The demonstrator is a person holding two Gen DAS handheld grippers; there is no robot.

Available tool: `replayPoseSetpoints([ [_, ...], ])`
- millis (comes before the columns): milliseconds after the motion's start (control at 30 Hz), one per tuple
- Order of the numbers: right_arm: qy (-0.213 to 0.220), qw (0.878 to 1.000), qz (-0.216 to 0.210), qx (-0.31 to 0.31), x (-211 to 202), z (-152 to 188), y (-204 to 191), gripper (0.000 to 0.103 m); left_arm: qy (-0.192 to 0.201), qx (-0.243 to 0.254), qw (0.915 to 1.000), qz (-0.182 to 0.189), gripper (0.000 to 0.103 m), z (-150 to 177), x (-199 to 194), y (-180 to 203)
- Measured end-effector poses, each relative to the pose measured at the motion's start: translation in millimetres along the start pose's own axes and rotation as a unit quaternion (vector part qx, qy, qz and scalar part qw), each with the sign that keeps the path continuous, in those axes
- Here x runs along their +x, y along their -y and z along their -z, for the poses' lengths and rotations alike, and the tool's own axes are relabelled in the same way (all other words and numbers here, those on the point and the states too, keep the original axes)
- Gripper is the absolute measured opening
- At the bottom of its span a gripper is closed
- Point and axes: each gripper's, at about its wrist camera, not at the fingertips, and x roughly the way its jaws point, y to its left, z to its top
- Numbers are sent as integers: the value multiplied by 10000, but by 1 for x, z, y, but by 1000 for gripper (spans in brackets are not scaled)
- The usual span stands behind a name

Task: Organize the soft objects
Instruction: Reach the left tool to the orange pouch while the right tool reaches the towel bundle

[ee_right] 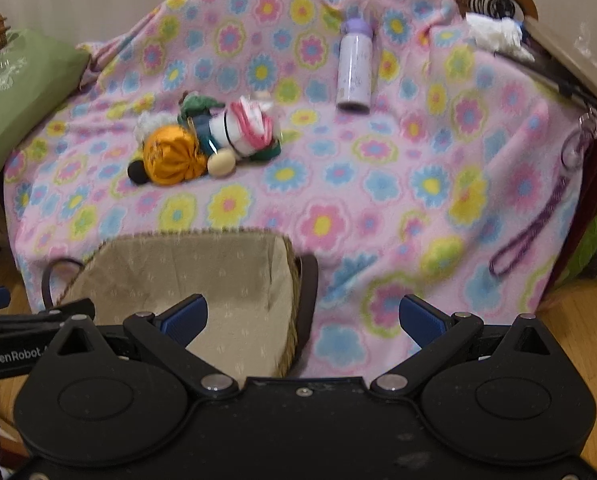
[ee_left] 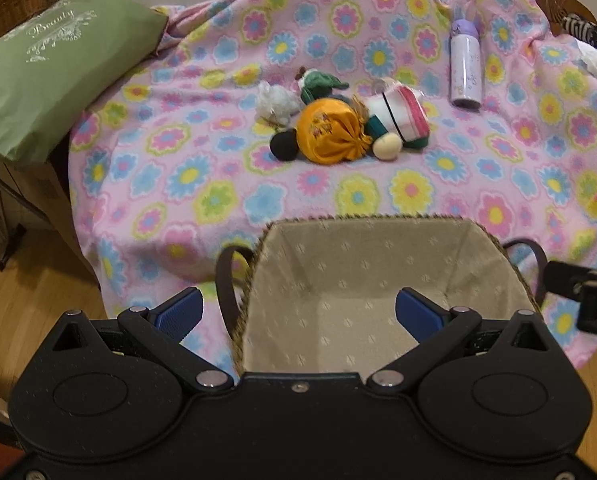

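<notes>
Well beyond both spread grippers [ee_left: 298, 312] [ee_right: 303, 316], soft toys [ee_left: 334, 132] lie clustered.

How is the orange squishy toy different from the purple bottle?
The orange toy is round and crinkly; the purple bottle is a tall, smooth cylinder with a cap. The orange toy lies huddled against other soft toys; the purple bottle is alone, off to their right. Both rest on the flowery blanket, outside the basket.

Home: floral blanket [ee_left: 202, 184], cushion [ee_left: 46, 80], wood floor [ee_left: 30, 312]
</notes>
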Motion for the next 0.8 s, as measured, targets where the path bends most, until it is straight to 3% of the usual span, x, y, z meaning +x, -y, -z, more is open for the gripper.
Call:
replayPoseSetpoints([
  [233, 203, 9996, -176, -106, 16, -26, -6, 99, 147, -152, 9998, 46, 99, -30, 17, -12],
  [667, -249, 9981, -554, 39, 78, -68, -14, 96, -90, 18, 9998, 167, 98, -71, 73, -9],
  [800, -395, 9968, -679, 134, 99, -80, -17, 86, -186, 83, 9995, 235, 98, -83, 94, -6],
])
